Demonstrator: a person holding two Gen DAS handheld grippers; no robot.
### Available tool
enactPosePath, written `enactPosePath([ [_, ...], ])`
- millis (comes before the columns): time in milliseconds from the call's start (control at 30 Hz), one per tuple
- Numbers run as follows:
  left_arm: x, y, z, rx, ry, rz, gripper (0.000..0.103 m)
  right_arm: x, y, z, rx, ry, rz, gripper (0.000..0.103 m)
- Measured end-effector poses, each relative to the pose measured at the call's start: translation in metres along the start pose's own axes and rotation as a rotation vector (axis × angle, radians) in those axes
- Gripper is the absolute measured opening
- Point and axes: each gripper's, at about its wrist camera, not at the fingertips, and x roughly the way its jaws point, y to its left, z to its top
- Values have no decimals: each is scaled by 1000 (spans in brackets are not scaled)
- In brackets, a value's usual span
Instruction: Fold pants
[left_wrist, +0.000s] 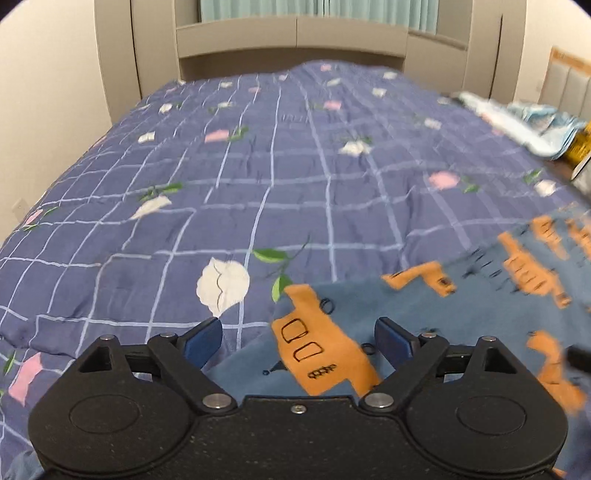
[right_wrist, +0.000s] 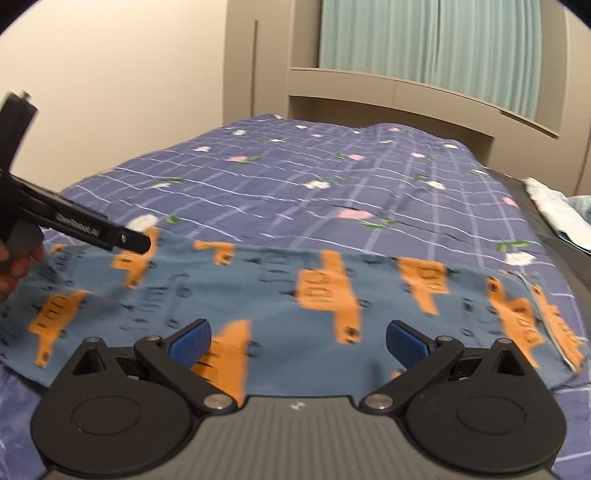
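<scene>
Lying flat on the bedspread (right_wrist: 332, 177), the pants (right_wrist: 295, 291) stretch long-ways left to right near the bed's foot. Left gripper (left_wrist: 299, 341) and right gripper (right_wrist: 297, 341) both hang spread wide, grasping nothing.

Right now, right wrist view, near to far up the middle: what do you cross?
right gripper with open jaws → pants, blue with orange print, lying flat → quilt, purple grid with flowers → headboard → curtain.
</scene>
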Motion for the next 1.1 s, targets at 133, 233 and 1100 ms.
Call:
enactPosePath([
  [133, 14, -5, -2, 5, 20, 46, 92, 4, -23, -6, -6, 24, -61, 103],
  [233, 10, -16, 5, 8, 3, 47, 94, 5, -45, -12, 0, 38, -110, 103],
  [1100, 100, -290, 100, 389, -28, -386, 102, -34, -226, -63, 587, -55, -14, 96],
])
